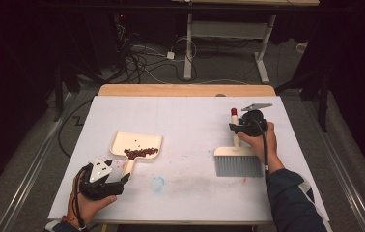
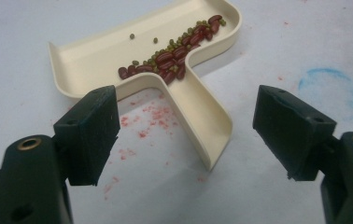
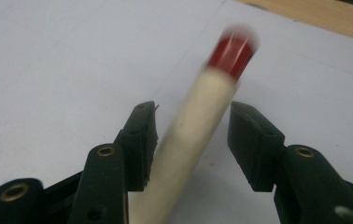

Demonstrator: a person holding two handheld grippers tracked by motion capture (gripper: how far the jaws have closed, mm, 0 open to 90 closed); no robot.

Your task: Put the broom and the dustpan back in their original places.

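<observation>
the left gripper [image 1: 104,180] sits lower left of the high view, jaws wide apart, holding nothing; the cream dustpan [image 1: 135,146] with beans [image 1: 141,153] lies just beyond it. right of centre, the brush [image 1: 237,159] lies flat; the right gripper [image 1: 247,126] straddles its handle [image 3: 191,140], jaws slightly apart, not gripping.

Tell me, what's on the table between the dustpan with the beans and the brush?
Nothing solid: in the high view, the white table cover between the dustpan and the brush is bare apart from faint pinkish specks and a blue smudge nearer the front edge.
</observation>
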